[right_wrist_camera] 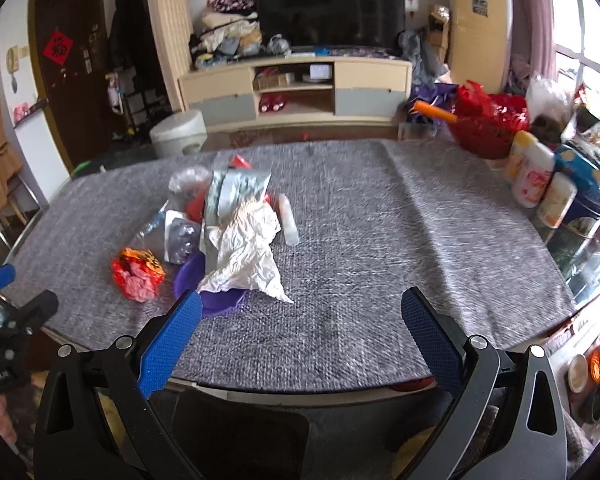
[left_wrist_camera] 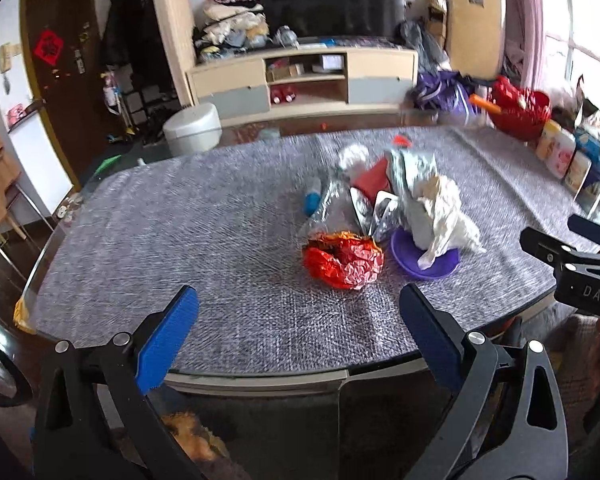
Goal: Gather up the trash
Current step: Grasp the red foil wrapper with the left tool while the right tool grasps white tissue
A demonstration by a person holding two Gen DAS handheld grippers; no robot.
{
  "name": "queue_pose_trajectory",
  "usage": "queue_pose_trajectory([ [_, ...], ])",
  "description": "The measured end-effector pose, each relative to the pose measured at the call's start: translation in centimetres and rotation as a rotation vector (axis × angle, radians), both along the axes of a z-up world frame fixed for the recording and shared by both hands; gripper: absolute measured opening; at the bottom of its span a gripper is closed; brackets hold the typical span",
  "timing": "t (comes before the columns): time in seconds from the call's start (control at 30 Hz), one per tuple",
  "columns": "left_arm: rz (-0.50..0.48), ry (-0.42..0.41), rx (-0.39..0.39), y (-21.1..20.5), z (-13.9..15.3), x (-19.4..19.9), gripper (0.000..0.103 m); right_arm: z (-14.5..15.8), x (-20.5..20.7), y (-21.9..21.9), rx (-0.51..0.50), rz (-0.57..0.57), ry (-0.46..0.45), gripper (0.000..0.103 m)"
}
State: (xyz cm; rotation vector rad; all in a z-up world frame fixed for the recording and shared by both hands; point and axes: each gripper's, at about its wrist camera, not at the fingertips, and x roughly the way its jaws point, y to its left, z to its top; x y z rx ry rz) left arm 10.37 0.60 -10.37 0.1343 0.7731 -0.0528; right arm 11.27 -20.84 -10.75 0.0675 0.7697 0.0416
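- L gripper [left_wrist_camera: 300,320]: jaws spread wide, nothing between the blue pads [left_wrist_camera: 168,336]; hangs over the near table edge, short of the trash.
- R gripper [right_wrist_camera: 300,320]: also wide apart, empty, blue pads [right_wrist_camera: 170,340] over the near edge; its left pad overlaps the purple dish rim in that view, contact can't tell.
- Each gripper shows at the edge of the other's view: the R one as a black frame at far right of the left wrist view, the L one at far left of the right wrist view.
- Table [left_wrist_camera: 180,240]: grey woven cloth, w/ a glass edge along the near side.
- Trash pile sits mid-table, nearer the L gripper's side:
- Red-orange crumpled wrapper [left_wrist_camera: 344,260] nearest, just beside the purple dish [left_wrist_camera: 440,266].
- White crumpled paper [right_wrist_camera: 248,256] draped over the dish, trailing onto the cloth.
- Silver foil bag [right_wrist_camera: 236,192] standing behind the paper; a clear plastic packet [right_wrist_camera: 180,236] to its left.
- Clear bottle w/ blue cap [left_wrist_camera: 312,200] lying at the pile's left side; small white tube [right_wrist_camera: 288,220] lying right of the paper.
- Far right table edge: red basket [right_wrist_camera: 484,132] w/ red bags, and a row of jars [right_wrist_camera: 536,180] beside a blue tin [right_wrist_camera: 592,200].
- Beyond the table: white bin [left_wrist_camera: 194,128] on the floor, TV cabinet [left_wrist_camera: 300,80] w/ a dark TV [left_wrist_camera: 332,4], brown door [left_wrist_camera: 60,68] at left.
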Motion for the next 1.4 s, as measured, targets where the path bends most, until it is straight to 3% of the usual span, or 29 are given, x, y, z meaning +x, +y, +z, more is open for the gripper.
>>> queue_pose_trajectory([
  [0.23,-0.037,0.08,-0.024,-0.2,-2.7,3.2,0.095,-1.5,3.7,1.2,0.063,0.084,0.025,0.1],
  [0.37,-0.062,0.1,-0.05,-0.5,-3.6,4.7,0.088,-2.4,5.6,1.7,0.07,0.112,0.063,0.075],
  [0.63,-0.089,0.155,-0.094,-1.1,-5.5,7.4,0.08,-3.9,7.2,1.9,0.03,0.103,0.108,0.073],
  [0.73,-0.1,0.174,-0.11,-1.3,-6.1,8.0,0.071,-4.2,7.3,1.9,0.029,0.119,0.116,0.055],
  [0.8,-0.107,0.189,-0.125,-1.3,-6.6,8.3,0.063,-4.4,7.4,2.0,0.037,0.13,0.122,0.036],
  [0.87,-0.107,0.188,-0.121,-1.3,-6.7,8.3,0.06,-4.2,7.1,1.9,0.045,0.135,0.114,0.033],
  [1.13,-0.102,0.144,-0.123,-0.9,-5.0,7.6,0.055,-1.5,6.3,1.6,0.044,0.122,0.05,0.032],
  [1.4,-0.099,0.018,-0.12,-0.7,0.5,4.0,0.055,2.0,4.1,1.6,0.043,0.132,-0.018,0.029],
])
